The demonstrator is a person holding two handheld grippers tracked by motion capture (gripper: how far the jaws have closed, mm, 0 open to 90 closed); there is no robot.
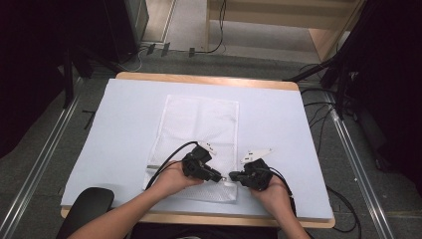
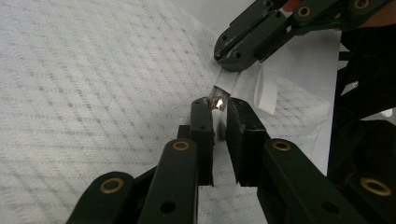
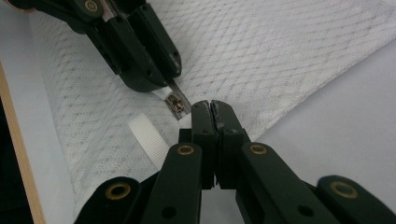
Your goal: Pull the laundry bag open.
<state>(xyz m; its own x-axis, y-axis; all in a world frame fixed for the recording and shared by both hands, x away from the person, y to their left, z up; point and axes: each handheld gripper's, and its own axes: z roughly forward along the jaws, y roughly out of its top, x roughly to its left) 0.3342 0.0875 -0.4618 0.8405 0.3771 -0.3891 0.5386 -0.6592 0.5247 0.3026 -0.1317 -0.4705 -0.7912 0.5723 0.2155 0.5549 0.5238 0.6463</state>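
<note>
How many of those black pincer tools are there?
2: left gripper and right gripper, tips meeting over the near edge of the white mesh bag.

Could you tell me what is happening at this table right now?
A person works on a white mesh laundry bag lying flat on the table, a gripper in each hand. The right gripper is shut on the white strap at the bag's near edge. The left gripper has its fingers on either side of the small metal zipper pull, not visibly pressing it.
</note>
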